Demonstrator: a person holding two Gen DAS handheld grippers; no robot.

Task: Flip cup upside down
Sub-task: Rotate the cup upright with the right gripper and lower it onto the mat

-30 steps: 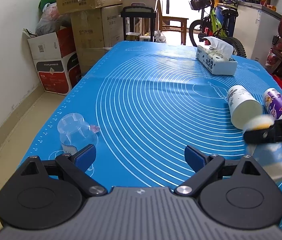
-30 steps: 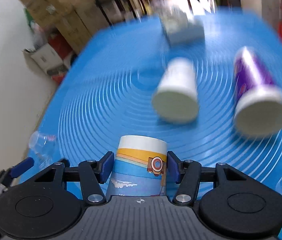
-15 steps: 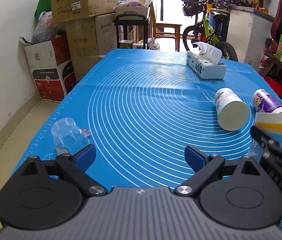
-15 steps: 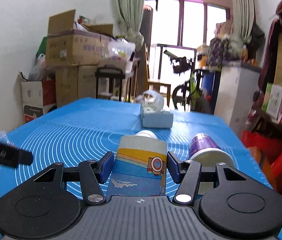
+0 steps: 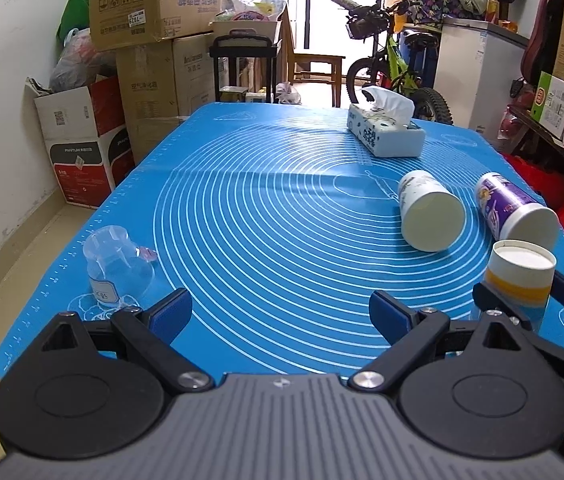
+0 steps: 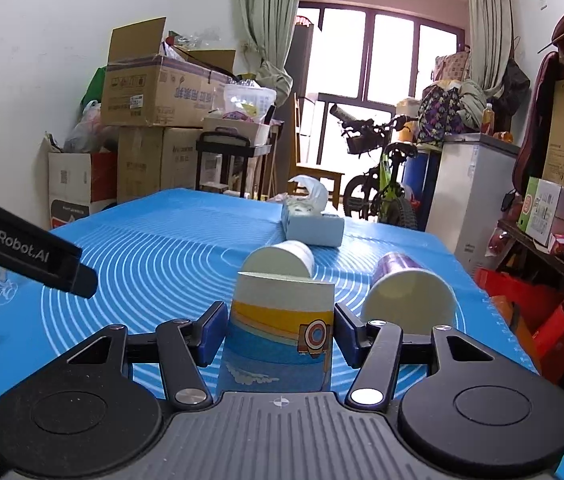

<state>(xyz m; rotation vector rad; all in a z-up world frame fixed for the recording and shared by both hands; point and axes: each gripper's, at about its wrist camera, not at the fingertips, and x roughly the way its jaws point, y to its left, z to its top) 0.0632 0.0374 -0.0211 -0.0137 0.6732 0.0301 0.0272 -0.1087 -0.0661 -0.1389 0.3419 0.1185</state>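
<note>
Between the right gripper's (image 6: 280,330) pads: cup (image 6: 280,332), base up, pinched at mid-wall, likely for setting down inverted on the mat (image 5: 282,220).
Left gripper (image 5: 280,310): wide open, empty, beside the cup.
Ahead: two cups lying sideways.

The middle of the blue mat (image 5: 266,216) lies bare from the tissue box (image 5: 385,136) back toward the near edge, a wide lane. Right of that lane, nearer than the tissue box, a white cup (image 5: 427,210) and a purple cup (image 5: 515,212) lie on their sides. A clear plastic cup (image 5: 116,266) stands at the mat's near left edge.
</note>
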